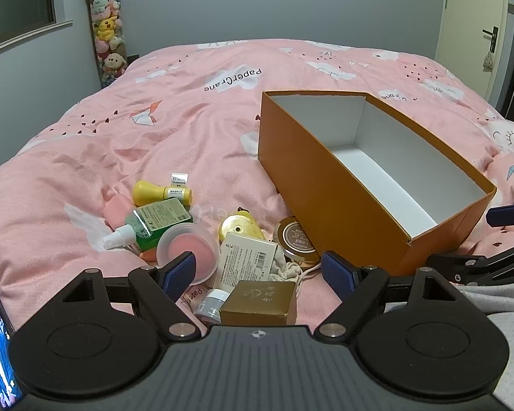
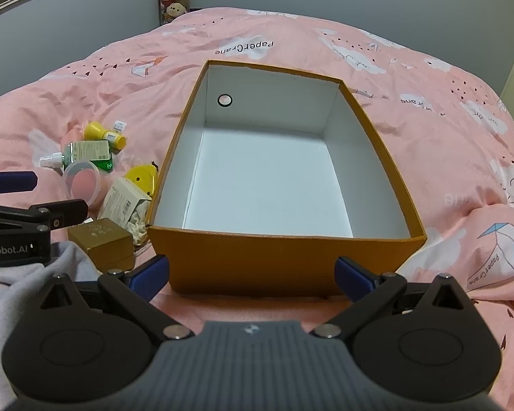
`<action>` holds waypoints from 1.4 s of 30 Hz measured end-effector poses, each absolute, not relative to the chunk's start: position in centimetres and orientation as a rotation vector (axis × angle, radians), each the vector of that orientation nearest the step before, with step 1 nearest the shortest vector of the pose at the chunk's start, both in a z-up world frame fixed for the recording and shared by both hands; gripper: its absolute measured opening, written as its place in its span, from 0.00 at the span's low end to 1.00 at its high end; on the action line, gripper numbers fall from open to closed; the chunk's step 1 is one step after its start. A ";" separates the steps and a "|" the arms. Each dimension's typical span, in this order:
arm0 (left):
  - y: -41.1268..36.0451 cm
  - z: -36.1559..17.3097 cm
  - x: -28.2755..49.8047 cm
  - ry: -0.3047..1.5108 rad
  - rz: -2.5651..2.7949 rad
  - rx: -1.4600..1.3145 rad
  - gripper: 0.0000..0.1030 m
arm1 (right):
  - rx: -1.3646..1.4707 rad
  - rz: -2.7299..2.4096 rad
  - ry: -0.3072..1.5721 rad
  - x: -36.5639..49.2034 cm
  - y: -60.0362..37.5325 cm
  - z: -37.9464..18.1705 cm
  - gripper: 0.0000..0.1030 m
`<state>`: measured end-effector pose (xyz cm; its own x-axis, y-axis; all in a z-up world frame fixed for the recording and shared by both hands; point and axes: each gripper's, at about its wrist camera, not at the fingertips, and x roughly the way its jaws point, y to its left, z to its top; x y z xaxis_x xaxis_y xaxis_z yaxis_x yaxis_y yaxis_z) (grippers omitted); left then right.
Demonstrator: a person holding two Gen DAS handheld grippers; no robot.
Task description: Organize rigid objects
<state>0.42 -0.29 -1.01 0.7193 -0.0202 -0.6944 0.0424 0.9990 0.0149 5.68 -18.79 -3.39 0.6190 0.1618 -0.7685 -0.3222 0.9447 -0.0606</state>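
An empty orange box (image 1: 325, 205) with a white inside lies on the pink bed; it also shows in the right wrist view (image 2: 277, 260). Left of it lies a pile of small items: a gold box (image 1: 260, 301), a white carton (image 1: 246, 260), a round pink-lidded jar (image 1: 188, 250), a green spray bottle (image 1: 154, 222), a yellow bottle (image 1: 161, 193), a yellow case (image 1: 240, 227) and a round compact (image 1: 296, 239). My left gripper (image 1: 260, 272) is open, just above the gold box and carton. My right gripper (image 2: 253, 274) is open and empty at the box's near wall.
A pink duvet (image 1: 154, 126) covers the bed. A beige cloth pouch (image 1: 288, 270) lies beside the carton. A tall tube of plush toys (image 1: 108, 30) stands at the back left wall. A door (image 1: 473, 13) is at the back right. Grey cloth (image 2: 24, 284) lies at the near left.
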 end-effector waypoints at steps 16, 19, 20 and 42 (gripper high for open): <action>-0.2 -1.1 0.5 0.771 -0.037 0.028 0.94 | -0.206 0.283 0.879 6.0 -18.4 -3.8 0.98; -0.1 -1.2 0.5 0.774 -0.038 0.024 0.94 | -0.205 0.284 0.880 6.0 -18.4 -3.9 0.98; -0.1 -1.3 0.4 0.774 -0.038 0.024 0.94 | -0.205 0.284 0.880 6.0 -18.4 -3.9 0.98; 1.1 -0.9 -0.1 0.788 -0.099 -0.065 0.87 | -0.218 0.307 0.832 5.5 -18.3 -3.4 0.97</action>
